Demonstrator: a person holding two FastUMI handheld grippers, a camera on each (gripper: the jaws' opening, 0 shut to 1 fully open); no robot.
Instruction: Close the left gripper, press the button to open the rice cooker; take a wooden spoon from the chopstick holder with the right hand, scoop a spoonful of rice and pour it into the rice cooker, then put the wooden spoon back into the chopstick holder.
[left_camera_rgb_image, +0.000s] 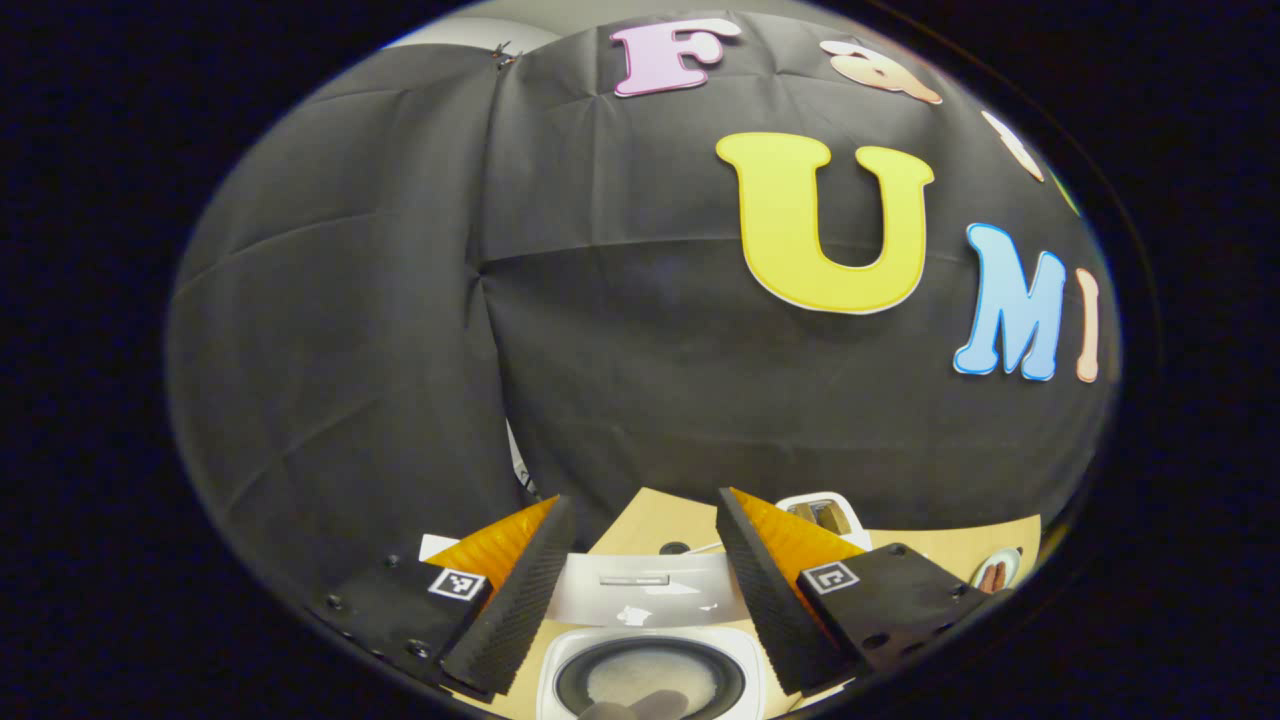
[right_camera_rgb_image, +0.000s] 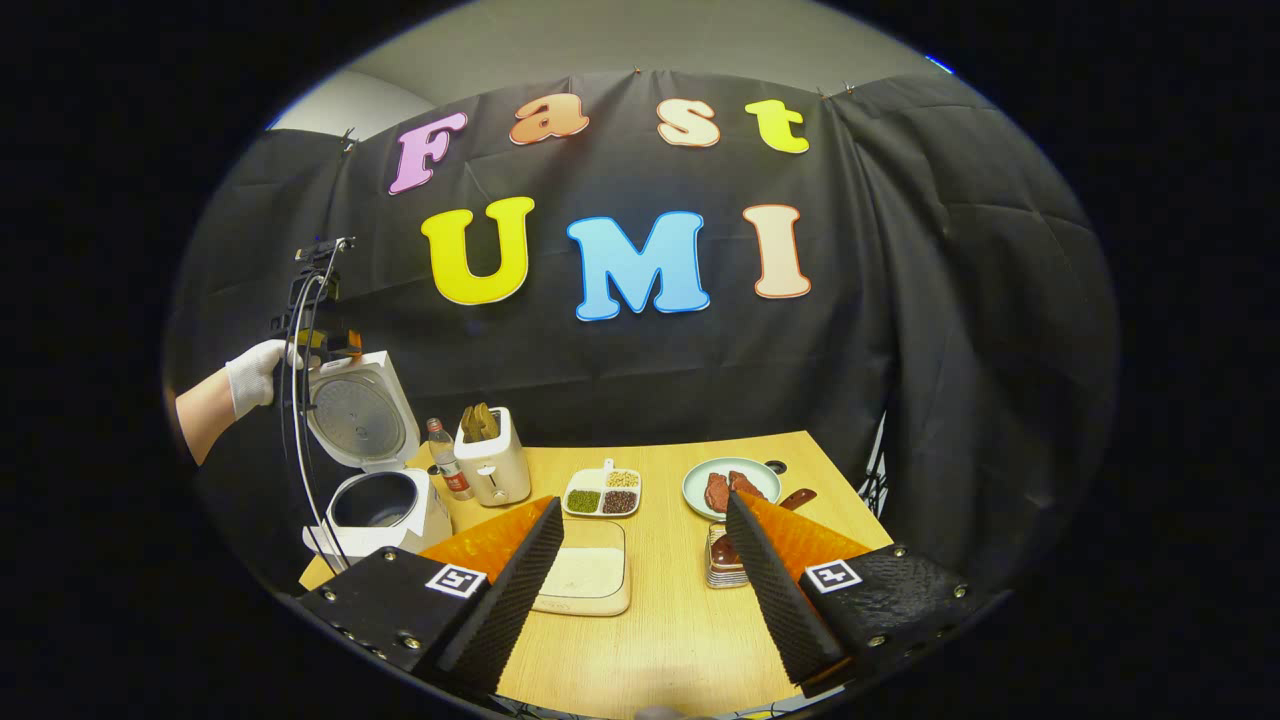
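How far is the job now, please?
Done: the rice cooker stands open, lid up. In hand: nothing; the right claw is open and empty, the left claw is open above the cooker. Left: fetching the spoon, scooping, pouring, returning it.

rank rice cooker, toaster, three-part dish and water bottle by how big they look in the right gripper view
1. rice cooker, lid up
2. toaster
3. three-part dish
4. water bottle
The dish and bottle look close in size, so their order is unsure.
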